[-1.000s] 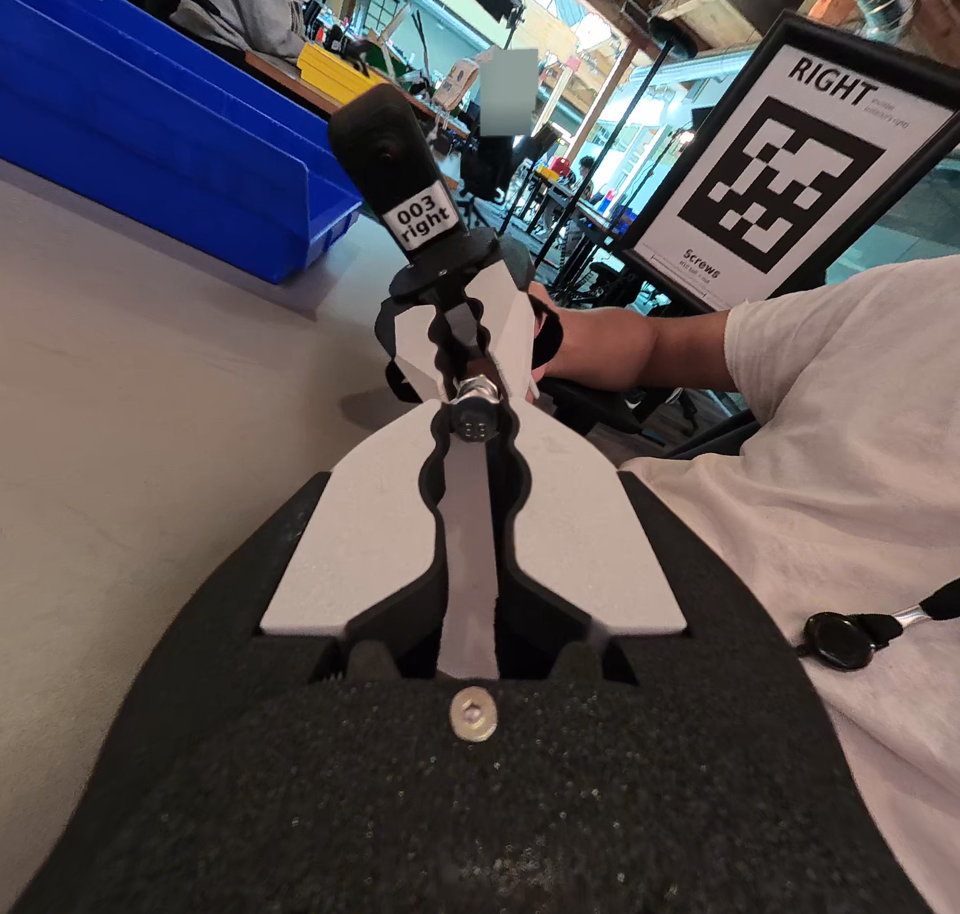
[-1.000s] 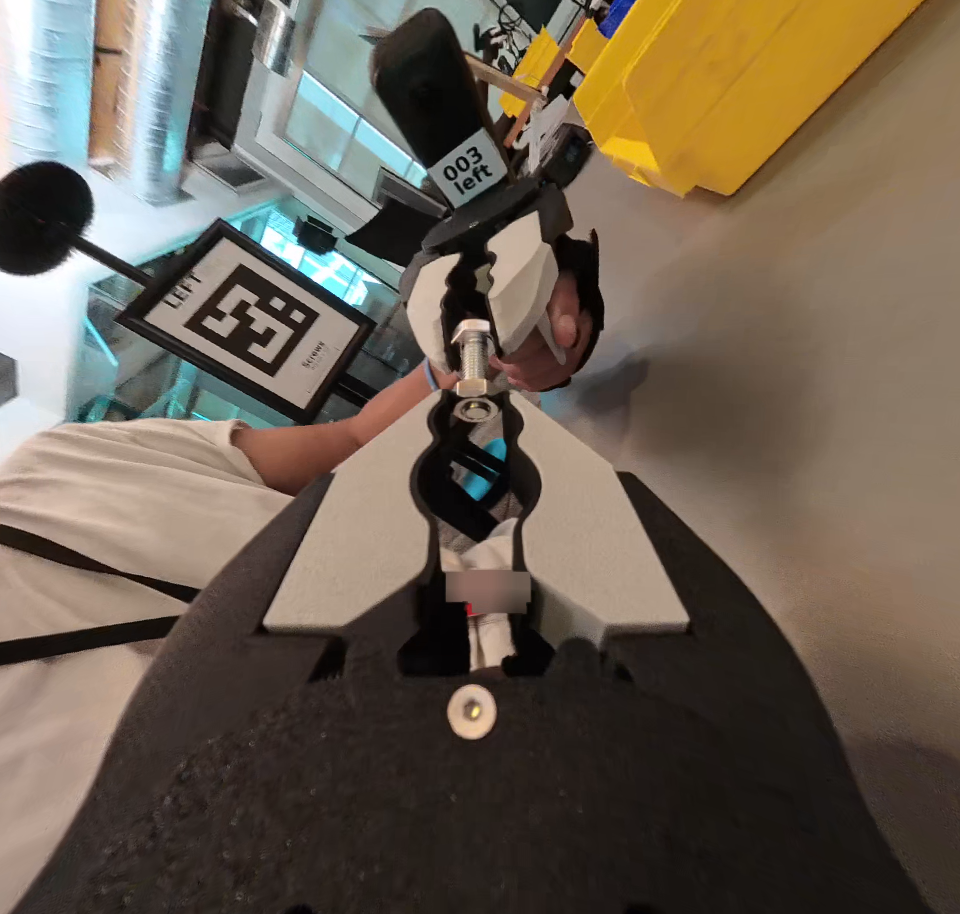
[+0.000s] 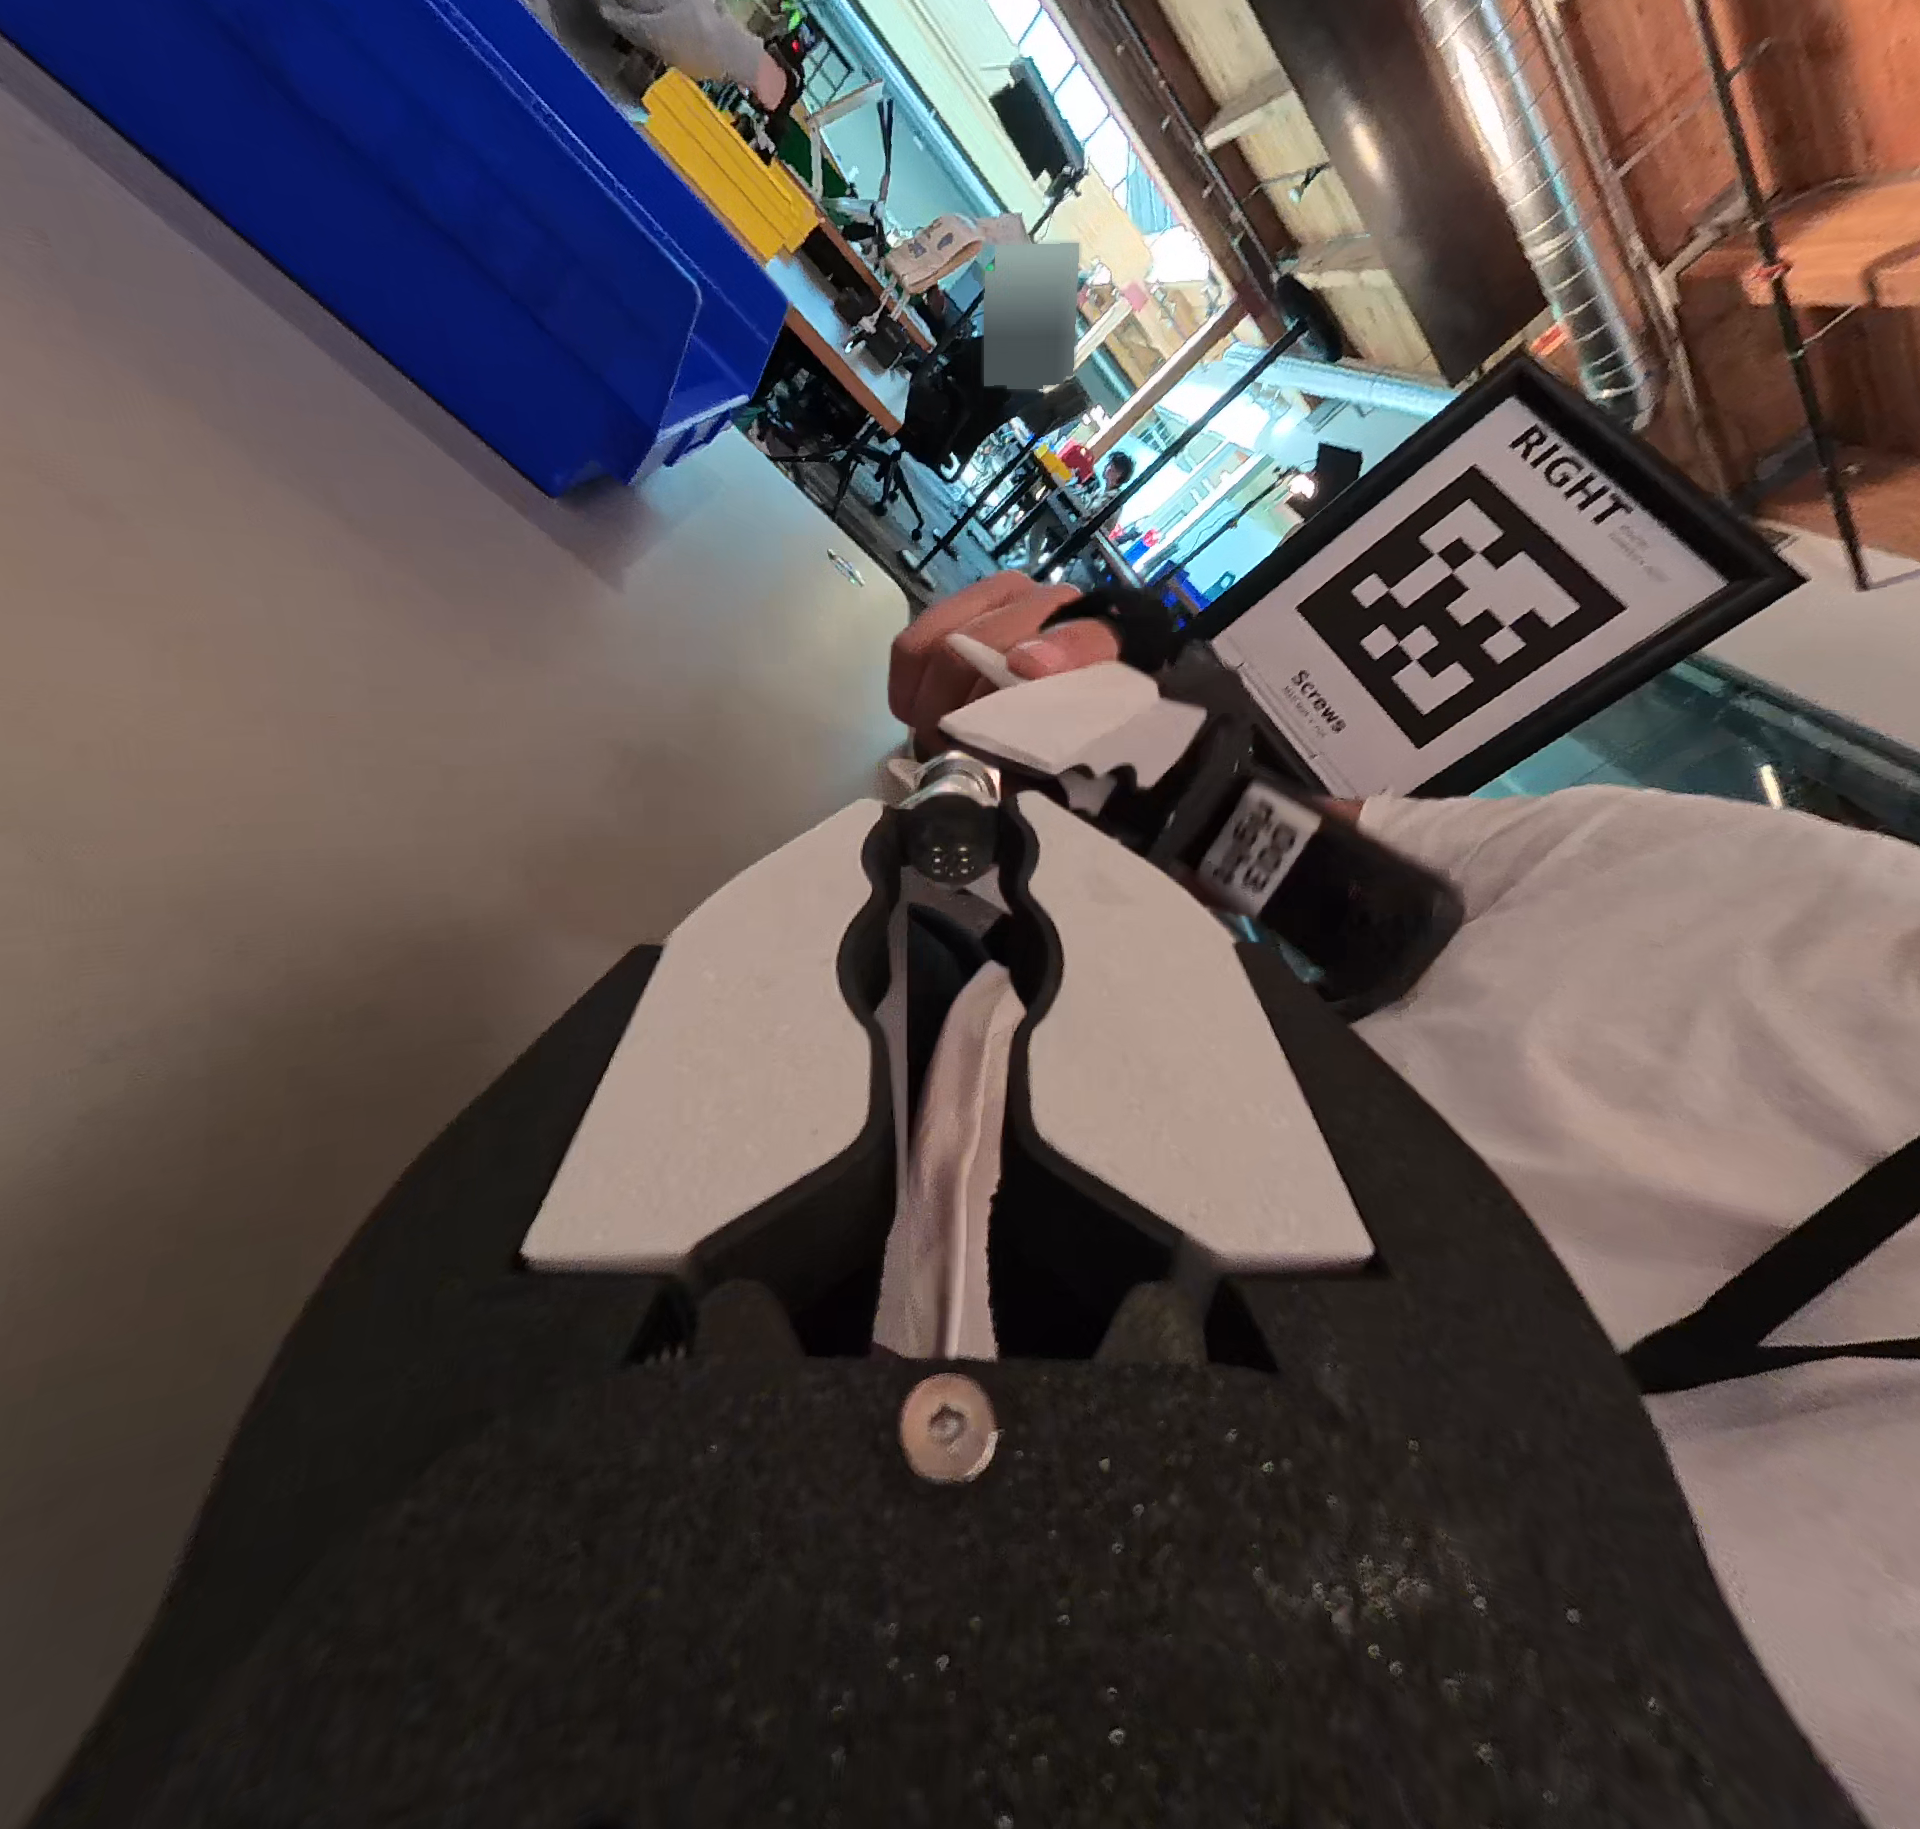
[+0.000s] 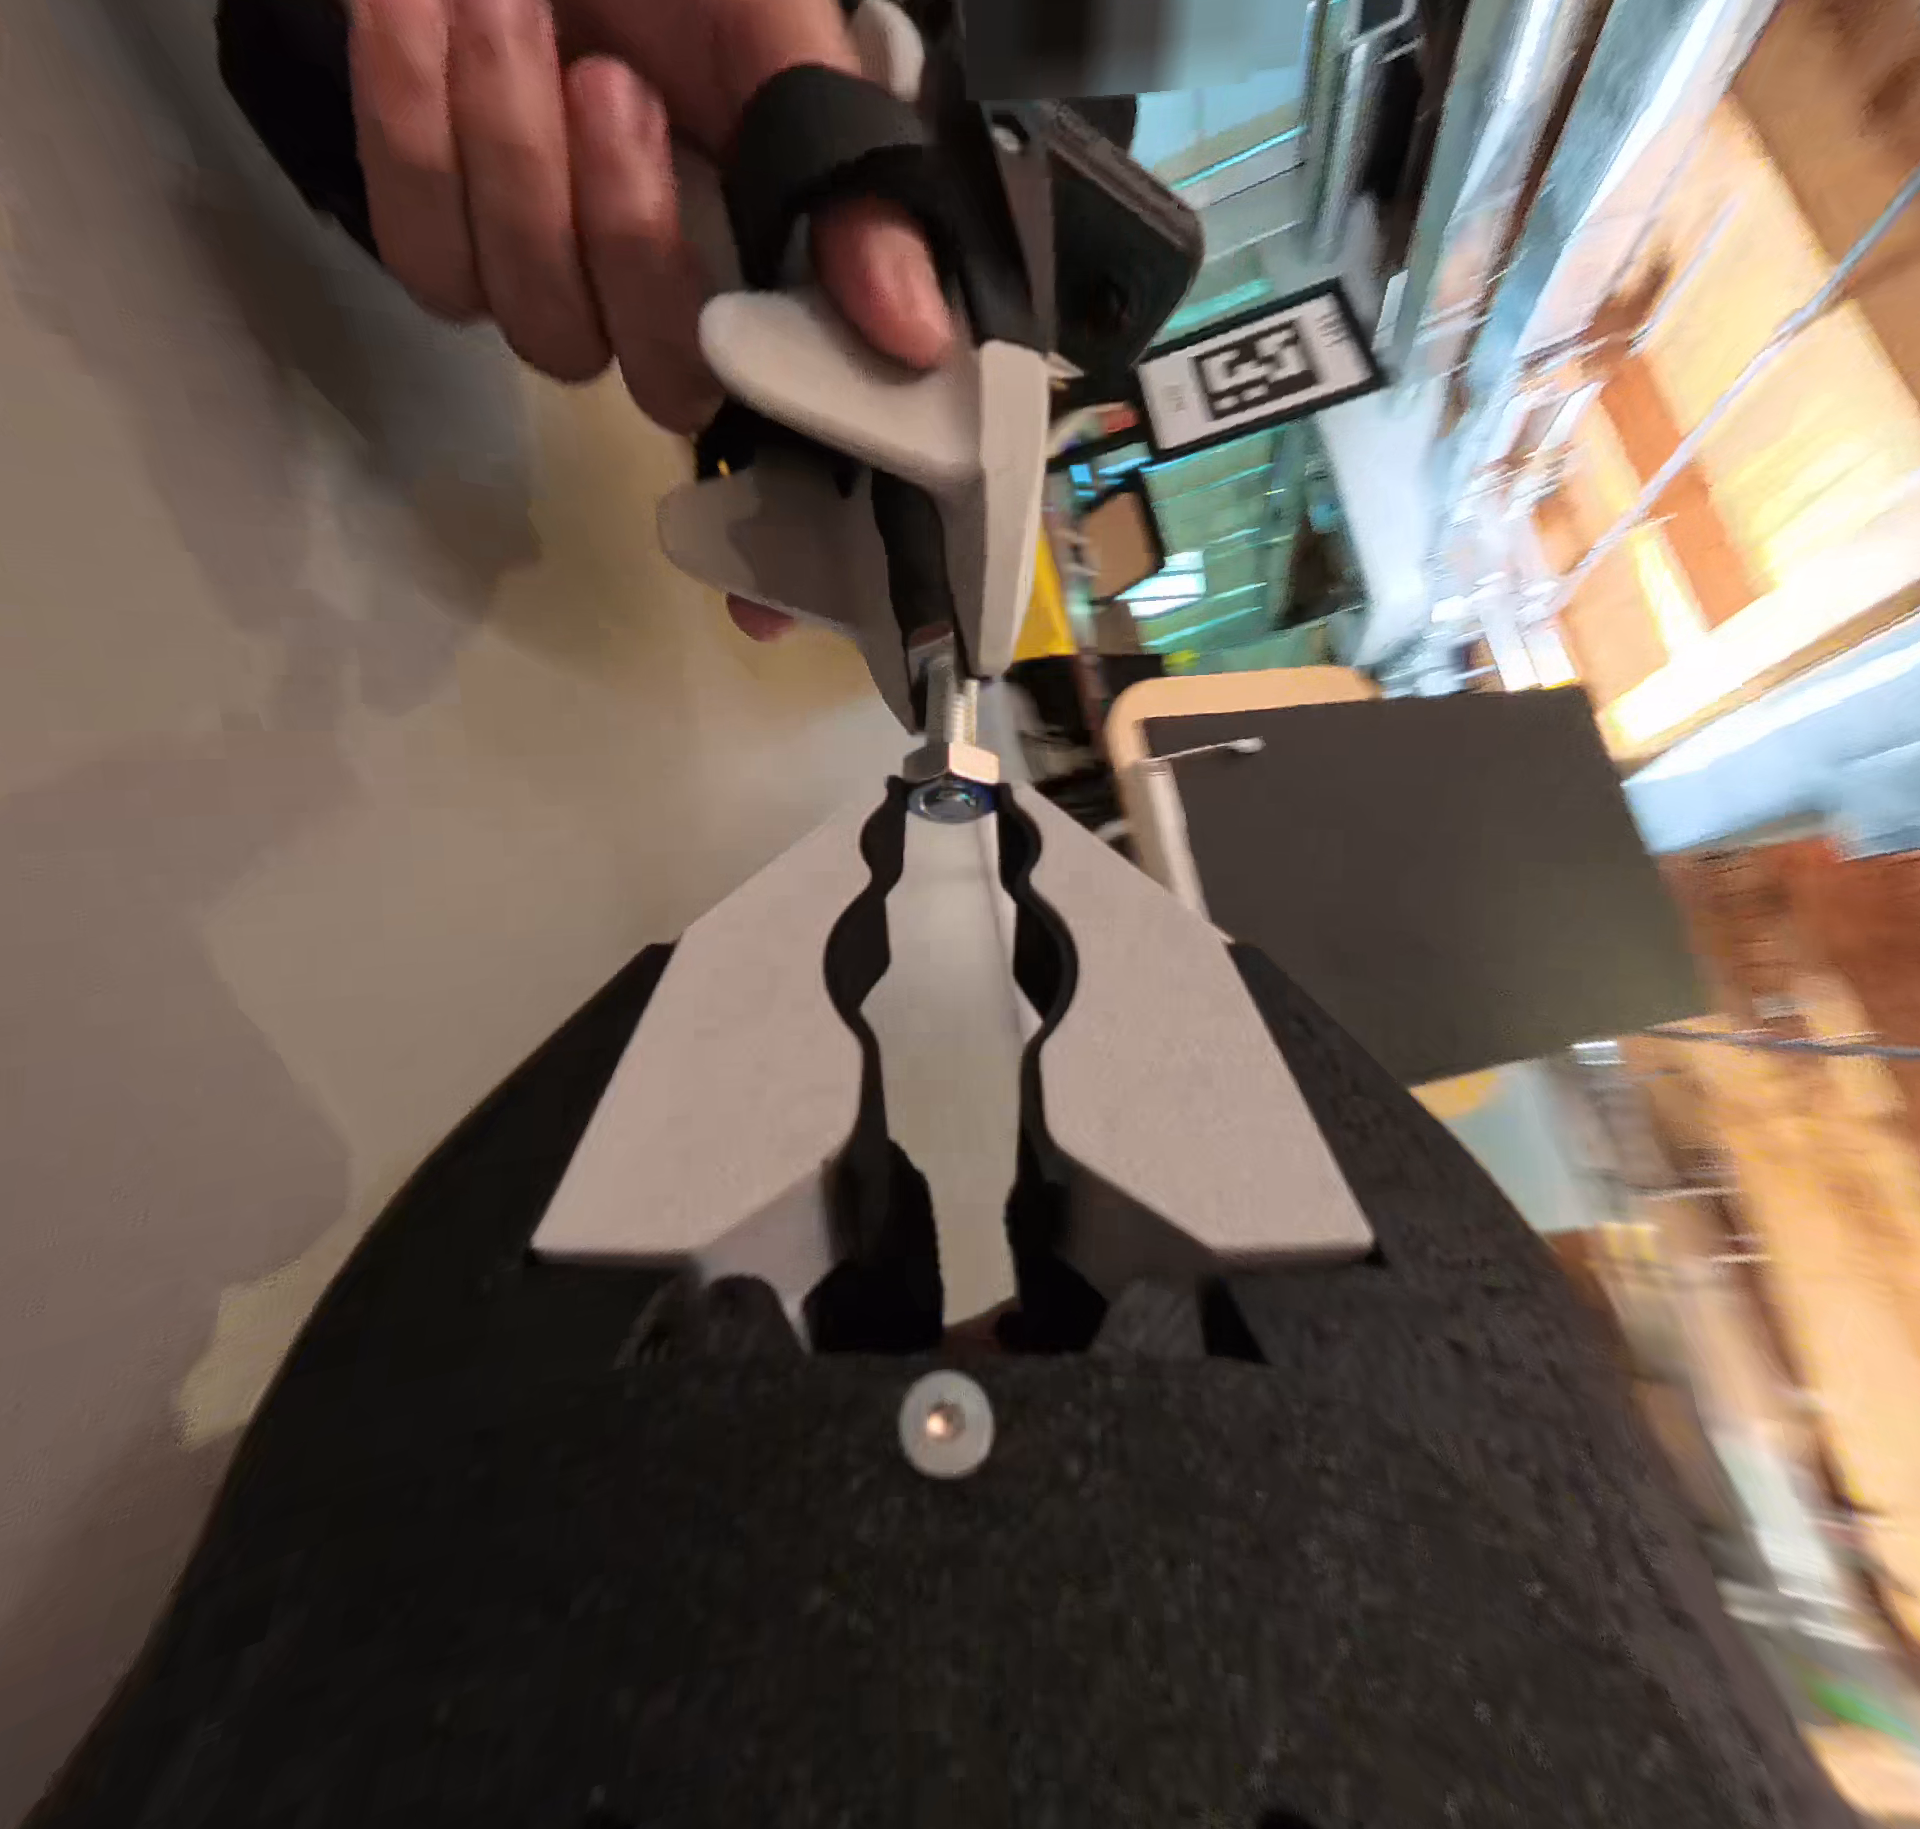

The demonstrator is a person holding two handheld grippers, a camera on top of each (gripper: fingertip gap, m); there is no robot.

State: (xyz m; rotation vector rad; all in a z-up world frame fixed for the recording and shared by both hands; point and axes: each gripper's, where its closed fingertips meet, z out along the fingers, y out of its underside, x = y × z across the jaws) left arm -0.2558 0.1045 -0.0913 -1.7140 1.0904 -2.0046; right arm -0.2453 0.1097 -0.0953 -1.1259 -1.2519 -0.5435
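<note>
Here, the left gripper (image 3: 948, 849) has its jaws narrow, clamped on the head of a silver bolt (image 3: 945, 844). The threaded shank runs out toward the right gripper (image 4: 948, 800), whose pads pinch a silver hex nut (image 4: 951, 763) sitting on the shank's far end. Both tools meet tip to tip above a pale grey tabletop (image 3: 312, 740). A hand (image 4: 582, 148) wraps the left tool's handle. Farther out: a blue bin (image 3: 364, 169) on the table, a framed black-and-white marker sign (image 3: 1475, 595), a white shirt (image 3: 1662, 1052).
</note>
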